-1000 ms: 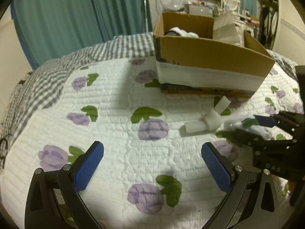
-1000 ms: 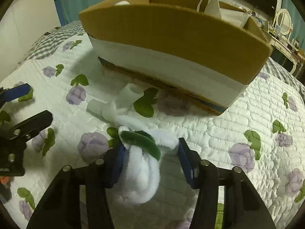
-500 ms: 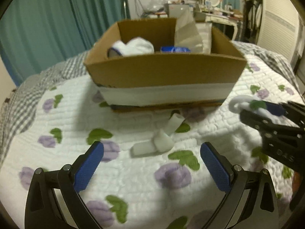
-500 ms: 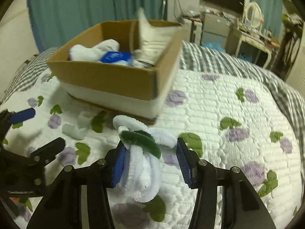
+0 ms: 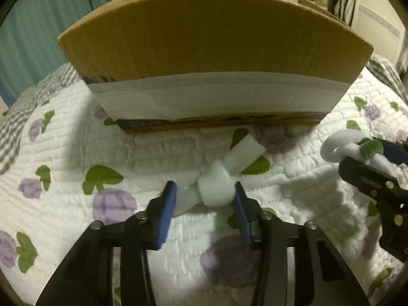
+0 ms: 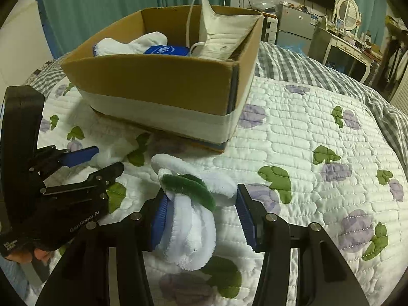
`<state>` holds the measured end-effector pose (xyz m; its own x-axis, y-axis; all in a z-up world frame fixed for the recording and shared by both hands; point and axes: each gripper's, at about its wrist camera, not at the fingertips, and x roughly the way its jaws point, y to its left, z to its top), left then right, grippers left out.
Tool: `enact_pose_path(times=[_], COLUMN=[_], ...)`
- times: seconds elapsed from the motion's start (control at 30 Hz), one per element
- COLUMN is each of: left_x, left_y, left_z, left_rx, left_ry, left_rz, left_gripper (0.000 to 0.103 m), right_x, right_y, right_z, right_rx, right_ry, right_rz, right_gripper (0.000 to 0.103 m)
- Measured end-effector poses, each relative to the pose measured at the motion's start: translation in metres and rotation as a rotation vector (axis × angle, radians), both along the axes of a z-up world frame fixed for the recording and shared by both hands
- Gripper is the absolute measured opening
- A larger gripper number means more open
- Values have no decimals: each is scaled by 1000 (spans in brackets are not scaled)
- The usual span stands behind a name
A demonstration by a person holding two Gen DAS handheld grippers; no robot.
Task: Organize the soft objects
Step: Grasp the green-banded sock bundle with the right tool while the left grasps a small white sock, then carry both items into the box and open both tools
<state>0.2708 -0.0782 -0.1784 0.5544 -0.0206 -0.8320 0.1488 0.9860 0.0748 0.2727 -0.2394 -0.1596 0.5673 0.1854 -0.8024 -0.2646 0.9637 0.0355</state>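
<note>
A white foam piece lies on the floral quilt just in front of the cardboard box. My left gripper has its blue pads on either side of the foam, closed in on it. My right gripper is shut on a white fuzzy bundle with a green band and holds it above the quilt, right of the left gripper. The bundle also shows in the left wrist view. The box holds white socks, a blue packet and a white pouch.
The box stands on a white quilt with purple flowers over a grey checked bedspread. Teal curtains hang behind. A dresser with a mirror and a small fridge stand at the back right.
My left gripper has dropped low toward the box and closed its wide-open fingers around the foam piece. My right gripper still holds the fuzzy bundle, nearly in place.
</note>
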Motion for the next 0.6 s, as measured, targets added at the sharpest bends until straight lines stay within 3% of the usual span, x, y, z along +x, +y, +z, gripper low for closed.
enact_pose_path(times=[0.07,0.23,0.6], left_x=[-4,-20,-64], left_y=[0,6,19], left_z=[3,21,97], left_rx=[9,-41,-56], left_ry=[6,-2,-143], left_rz=[4,4,-30], left_gripper=[25,25,24], right_x=[-3,-20,-50], right_y=[-2,-1,2], right_z=[4,21,79], right_rx=[40,32,22], right_ry=[4,-31,-144], right_rz=[-2,-12,-13], right_gripper=[50,50,50])
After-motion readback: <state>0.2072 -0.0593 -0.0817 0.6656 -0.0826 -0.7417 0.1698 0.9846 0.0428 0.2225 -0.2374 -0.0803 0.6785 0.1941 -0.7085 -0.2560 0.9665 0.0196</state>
